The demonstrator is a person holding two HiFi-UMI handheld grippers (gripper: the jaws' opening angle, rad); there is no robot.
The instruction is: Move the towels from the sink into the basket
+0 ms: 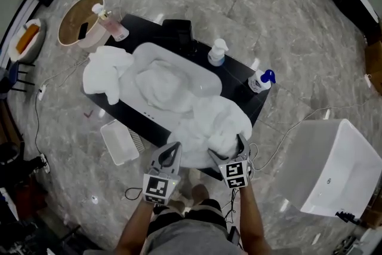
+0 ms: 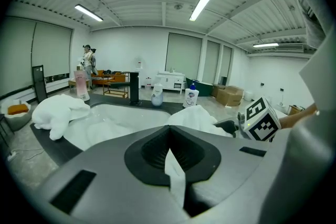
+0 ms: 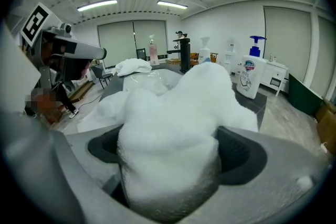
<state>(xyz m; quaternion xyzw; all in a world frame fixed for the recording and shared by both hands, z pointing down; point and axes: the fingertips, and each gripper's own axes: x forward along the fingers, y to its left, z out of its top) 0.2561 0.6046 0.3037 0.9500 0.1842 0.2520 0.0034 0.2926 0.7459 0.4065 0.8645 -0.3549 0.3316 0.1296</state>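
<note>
A white sink [image 1: 200,73] is set in a black table [image 1: 253,103]. One white towel [image 1: 160,83] lies in the basin and another towel [image 1: 106,71] is heaped on the table's left end. A third, bulky towel [image 1: 210,119] drapes over the sink's near right rim. My right gripper [image 1: 229,146] stands wide open around a thick lump of this towel [image 3: 173,113], dark pads showing on both sides. My left gripper [image 1: 173,148] is at the same towel's near edge, its jaws [image 2: 168,136] shut with a thin strip of white cloth pinched between them.
A white square bin [image 1: 352,146] stands on the floor to the right. A round tan basket [image 1: 80,21] sits on the floor at far left. A pink bottle [image 1: 110,24], a white bottle [image 1: 218,52], a blue-pump bottle [image 1: 261,80] and a black faucet [image 1: 179,33] line the table's far side.
</note>
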